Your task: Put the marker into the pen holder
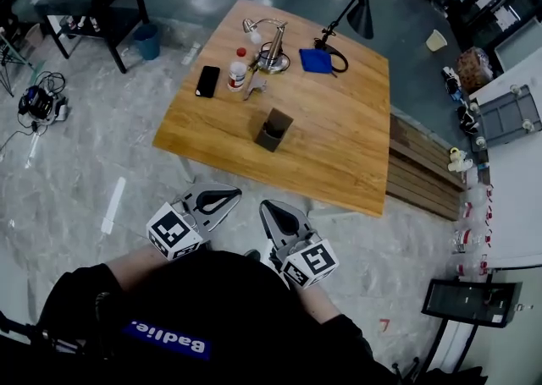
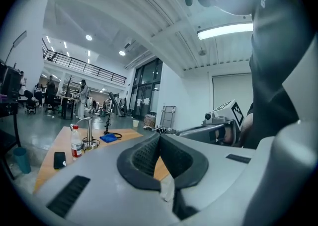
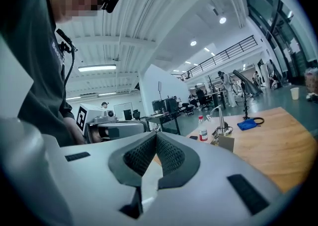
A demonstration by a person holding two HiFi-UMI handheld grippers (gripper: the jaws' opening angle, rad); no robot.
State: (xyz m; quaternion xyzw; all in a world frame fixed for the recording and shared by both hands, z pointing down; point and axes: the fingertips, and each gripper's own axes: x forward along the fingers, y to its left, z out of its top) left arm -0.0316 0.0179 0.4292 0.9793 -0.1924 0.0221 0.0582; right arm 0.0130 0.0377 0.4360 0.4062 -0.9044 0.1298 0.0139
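Pen holder (image 1: pixel 273 129) beyond "Badlie." shirt (image 1: pixel 212 316)

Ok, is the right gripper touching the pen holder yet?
Apart. The head view shows the right gripper held by the person's body, short of the table, with floor and bare tabletop between it and the pen holder.

Pen holder (image 1: pixel 273 129): dark brown square box, upright, open top, on wooden table (image 1: pixel 339 146), mid-front, corners turned diamond-wise to table edge. Marker (image 1: pixel 253 86): small pale-grey stick, lying flat just beside bottle (image 1: pixel 238 68), well apart from holder; detail too small.
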